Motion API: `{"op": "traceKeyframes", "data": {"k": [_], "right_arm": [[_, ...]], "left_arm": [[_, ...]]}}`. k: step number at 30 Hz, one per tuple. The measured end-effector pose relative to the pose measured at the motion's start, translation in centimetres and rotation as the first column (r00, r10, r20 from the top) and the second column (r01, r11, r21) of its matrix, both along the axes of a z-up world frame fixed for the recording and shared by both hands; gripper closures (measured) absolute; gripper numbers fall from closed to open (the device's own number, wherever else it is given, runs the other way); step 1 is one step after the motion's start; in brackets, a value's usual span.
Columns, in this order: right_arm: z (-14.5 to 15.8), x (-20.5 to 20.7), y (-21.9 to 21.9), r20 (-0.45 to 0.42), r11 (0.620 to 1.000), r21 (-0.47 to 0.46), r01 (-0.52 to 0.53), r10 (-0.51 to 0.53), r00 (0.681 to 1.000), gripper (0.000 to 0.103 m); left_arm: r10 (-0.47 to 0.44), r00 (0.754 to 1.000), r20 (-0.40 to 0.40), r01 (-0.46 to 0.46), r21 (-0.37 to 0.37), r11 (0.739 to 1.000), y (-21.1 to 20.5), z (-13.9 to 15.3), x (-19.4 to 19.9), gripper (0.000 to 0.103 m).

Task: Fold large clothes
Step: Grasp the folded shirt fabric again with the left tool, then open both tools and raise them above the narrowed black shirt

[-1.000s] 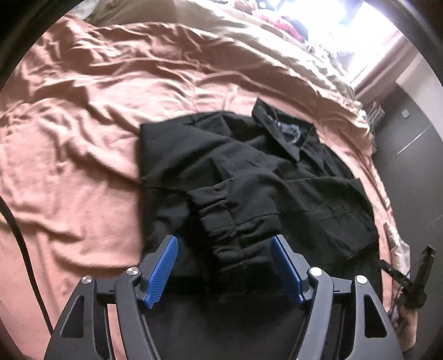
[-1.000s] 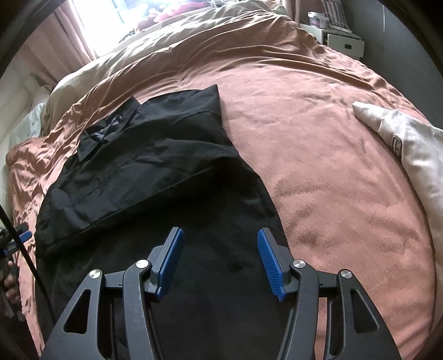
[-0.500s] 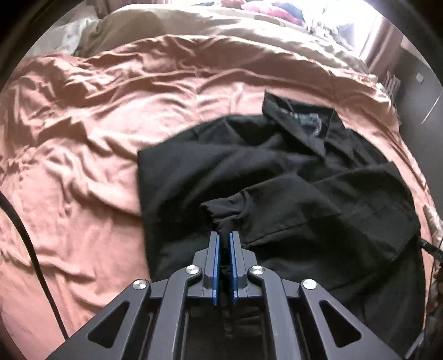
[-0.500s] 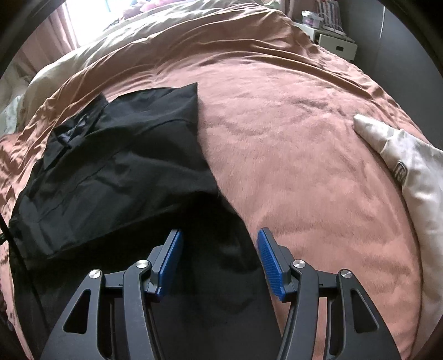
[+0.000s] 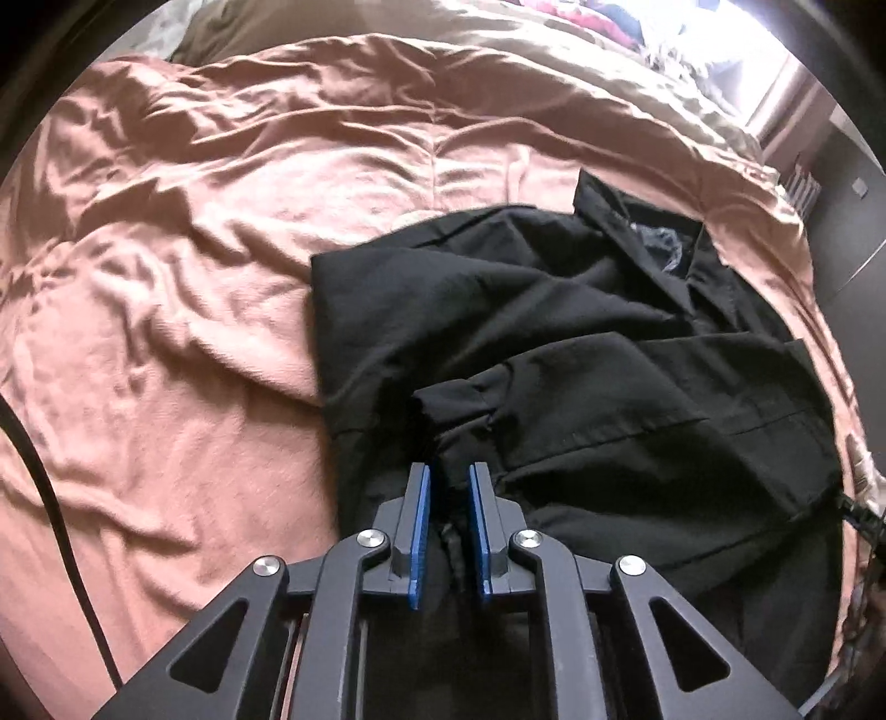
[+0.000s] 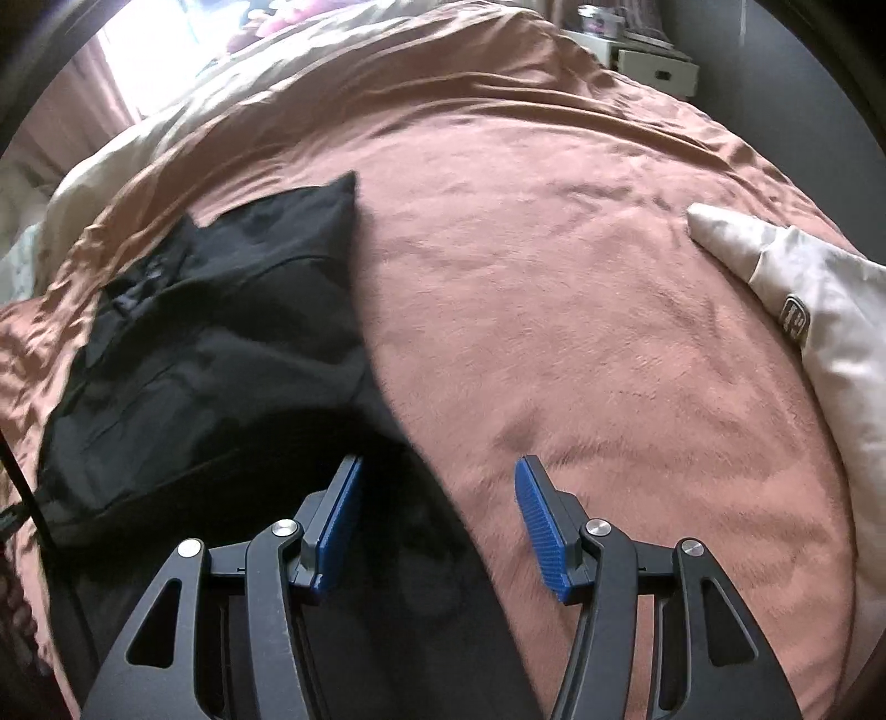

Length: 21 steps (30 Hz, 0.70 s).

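We have a black shirt (image 5: pixel 581 343) lying on a pink-brown bedspread (image 5: pixel 194 332), partly folded, with its collar (image 5: pixel 659 243) toward the far end of the bed and one side panel doubled over the body. From the left wrist view, a bunched sleeve end (image 5: pixel 448 404) rises from the middle of the garment toward us. Our left gripper (image 5: pixel 449 482) has its blue pads (image 5: pixel 421 498) drawn in close, with a narrow slot between them, and a fold of that dark cloth runs down through the slot. The jaws have just been easing apart a little after a tight pinch, and we cannot tell whether the pads press on the fabric at this moment.

In the right wrist view the same shirt (image 6: pixel 221 343) fills the left side, its straight edge running diagonally down toward us. Our right gripper (image 6: pixel 437 482) stands about half spread, nothing clamped; the shirt's edge passes under the gap near the left-hand pad (image 6: pixel 338 520), while the right-hand pad is over bare bedspread (image 6: pixel 554 277).

Farther out, a pale cream garment (image 6: pixel 803 310) with a small label lies at the right of the bed, well apart from the shirt. A beige blanket (image 5: pixel 443 61) covers the far end by a bright window (image 5: pixel 720 39). A black cable (image 5: pixel 50 498) curves along the left rim of the left wrist view.
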State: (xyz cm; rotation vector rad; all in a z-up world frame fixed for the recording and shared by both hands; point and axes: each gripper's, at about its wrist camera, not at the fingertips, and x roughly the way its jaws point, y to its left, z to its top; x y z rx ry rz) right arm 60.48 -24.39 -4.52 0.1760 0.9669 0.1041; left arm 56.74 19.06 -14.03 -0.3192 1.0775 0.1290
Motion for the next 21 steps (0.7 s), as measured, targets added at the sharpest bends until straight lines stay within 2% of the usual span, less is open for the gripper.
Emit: {"op": "traceKeyframes", "data": {"k": [3,5,7,9,14,16,21], "right_arm": [[1.1,-1.5,-0.4,0.02,0.999,0.019,-0.043,0.042,0.999,0.049],[2.0,-3.0,-0.7,0.033,0.998,0.025,-0.065,0.064,0.997,0.045],[2.8,-4.4,-0.7,0.055,0.996,0.02,-0.084,0.083,0.995,0.029],[3.6,-6.3,-0.7,0.082,0.994,0.013,-0.109,0.108,0.991,0.021],[5.4,-11.1,-0.7,0.137,0.987,-0.012,-0.158,0.158,0.978,0.016],[5.9,-13.1,-0.8,0.158,0.986,-0.009,-0.169,0.169,0.973,0.001],[7.0,-17.5,-1.8,0.21,0.986,0.004,-0.169,0.164,0.964,0.0]], "left_arm": [[-0.004,0.999,0.039,0.005,-0.007,1.0,0.2,1.8,-1.7,0.085],[-0.015,0.998,0.066,0.016,-0.014,1.0,0.1,3.1,-3.5,0.068],[-0.026,0.995,0.099,0.028,-0.014,1.0,-0.3,4.4,-5.4,0.031],[-0.038,0.988,0.147,0.04,-0.012,0.999,-0.7,5.8,-7.8,0.019],[-0.027,0.98,0.196,0.038,-0.053,0.998,-1.3,7.8,-12.8,0.017],[-0.023,0.983,0.181,0.034,-0.059,0.998,-1.7,8.2,-14.8,0.006],[-0.012,0.972,0.235,0.017,-0.019,1.0,-2.5,10.0,-19.6,0.0]]}}
